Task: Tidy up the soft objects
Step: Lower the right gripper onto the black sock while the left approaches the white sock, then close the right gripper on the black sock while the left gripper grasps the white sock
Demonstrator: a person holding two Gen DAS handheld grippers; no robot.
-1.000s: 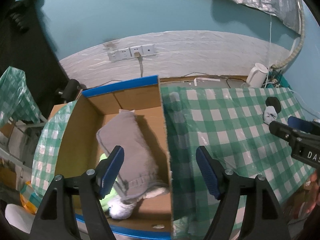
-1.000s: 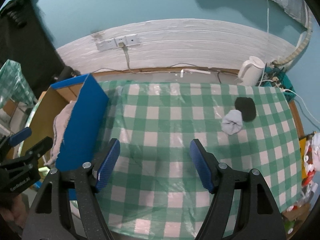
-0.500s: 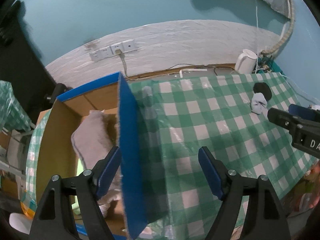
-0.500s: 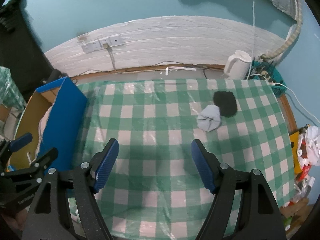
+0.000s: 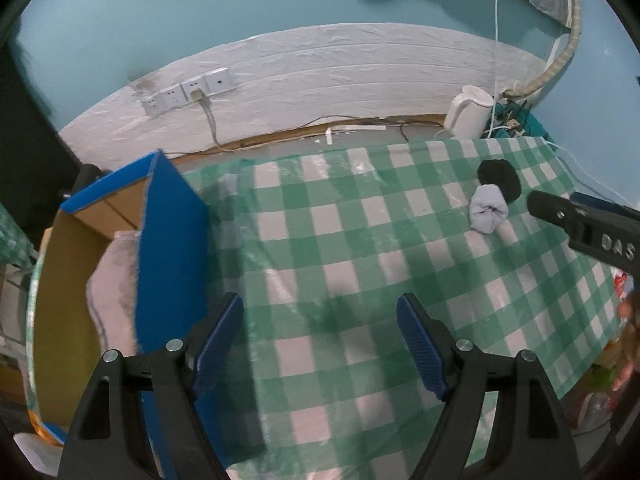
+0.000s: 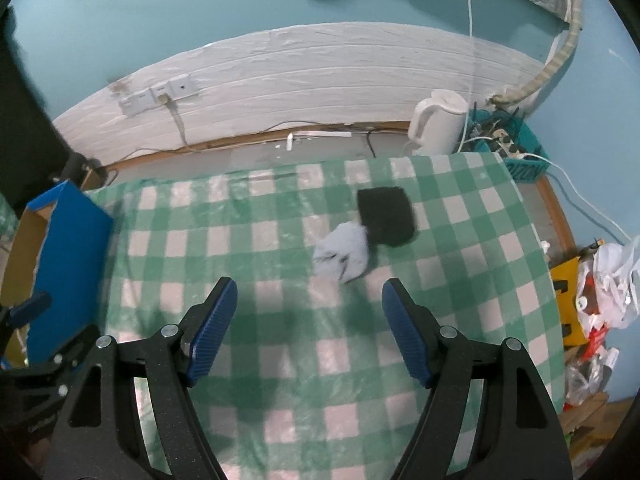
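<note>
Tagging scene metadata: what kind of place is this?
Probably a lived-in home room, not a lab: a table under a green checked tablecloth, a white electric kettle on the floor by wall sockets, and a cardboard box holding soft items.

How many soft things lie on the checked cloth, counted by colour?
Black: 1, the black cloth
Pale blue: 1, the blue bundle
Total: 2

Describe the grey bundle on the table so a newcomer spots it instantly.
Start at the green checked tablecloth. Toward its far right side two soft items touch: the pale grey bundle lies nearer the camera, crumpled and rounded, while its neighbour, the black cloth, is flat and squarish.
</note>
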